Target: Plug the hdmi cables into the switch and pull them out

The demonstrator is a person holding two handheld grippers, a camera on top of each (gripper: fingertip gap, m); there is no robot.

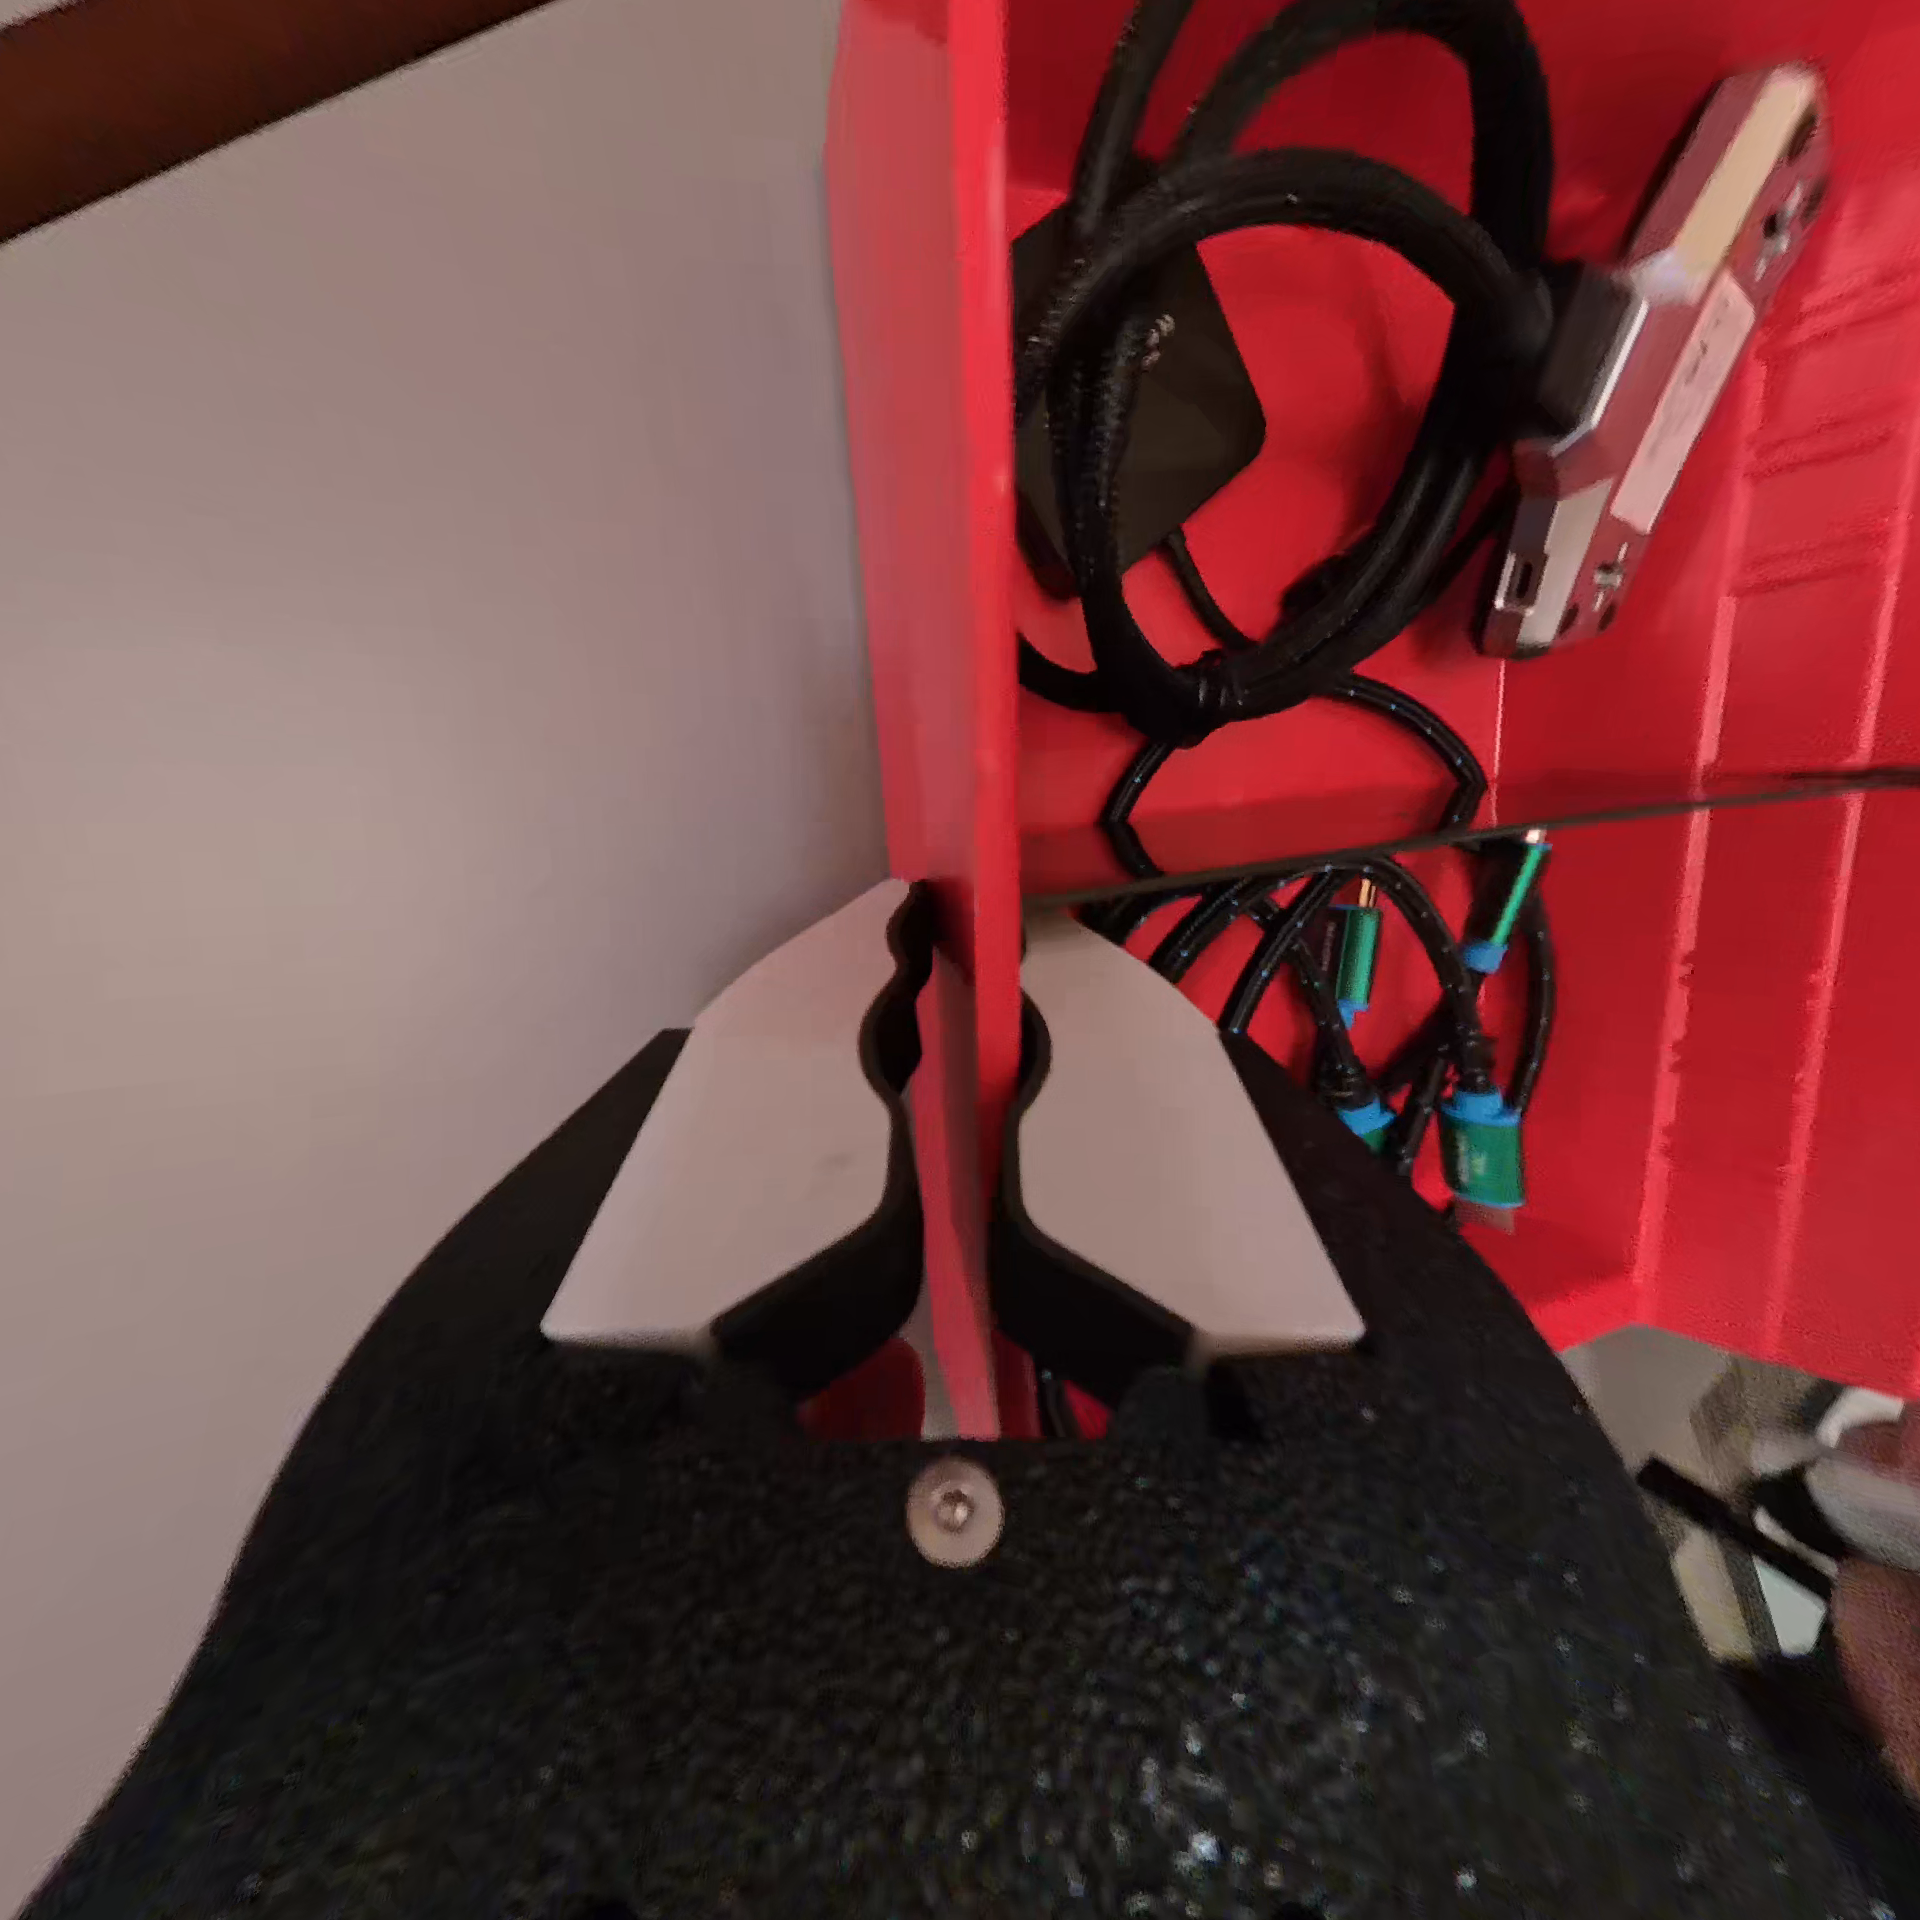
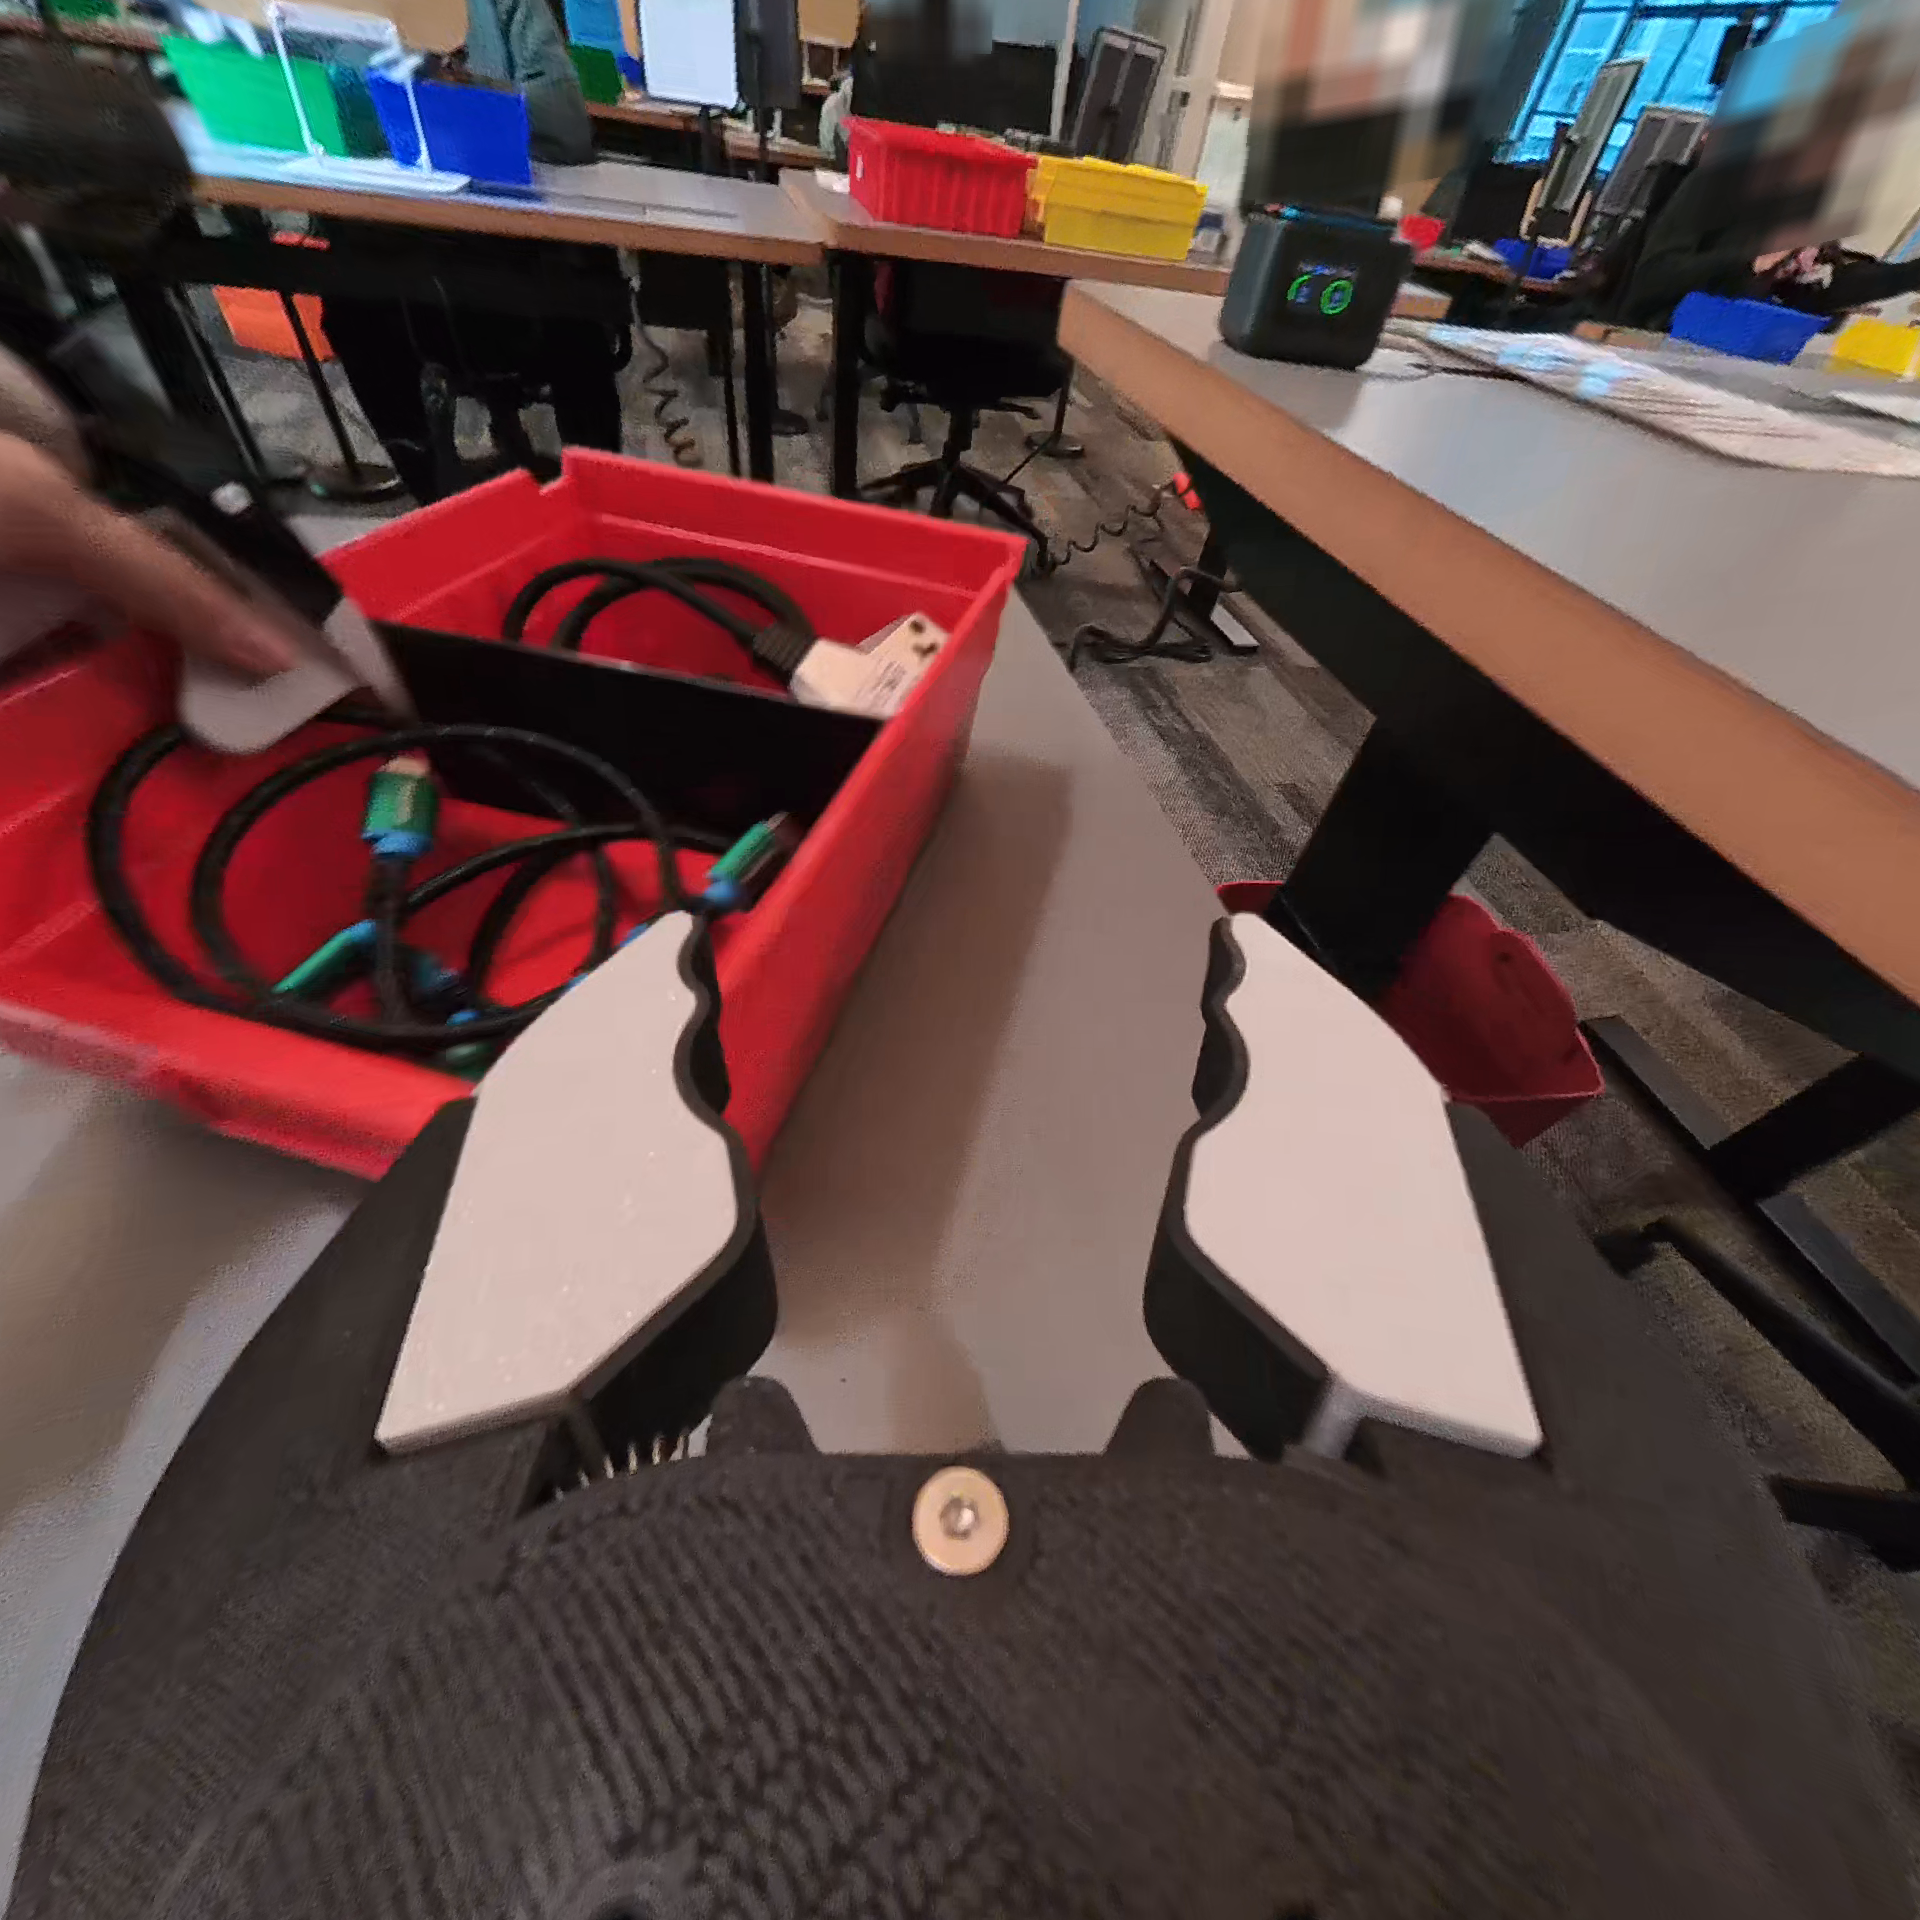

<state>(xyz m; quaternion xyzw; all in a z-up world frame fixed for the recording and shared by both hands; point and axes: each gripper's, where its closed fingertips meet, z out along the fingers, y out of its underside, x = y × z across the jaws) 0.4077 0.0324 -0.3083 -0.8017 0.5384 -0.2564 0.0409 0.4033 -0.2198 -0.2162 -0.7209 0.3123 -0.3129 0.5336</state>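
A red bin [image 2: 873,862] stands on the grey table [image 2: 997,1039], split by a black divider [image 2: 644,727]. The far compartment holds the silver switch [image 2: 873,665] with a black cable plugged in. The near one holds coiled HDMI cables with green plugs [image 2: 400,800]. My left gripper [image 1: 961,914] is shut on the bin's side wall [image 1: 925,520], one finger on each side. From it I see the switch [image 1: 1683,343] and the green plugs [image 1: 1481,1153]. It also shows blurred in the right wrist view [image 2: 281,686], held by a hand [image 2: 104,582]. My right gripper [image 2: 956,956] is open and empty over the table, right of the bin.
A second table [image 2: 1558,499] stands to the right across a carpeted gap, with a black device [image 2: 1314,296] on it. A red bag [image 2: 1496,1008] sits by its leg. Red [image 2: 935,171] and yellow [image 2: 1117,203] bins stand on far tables.
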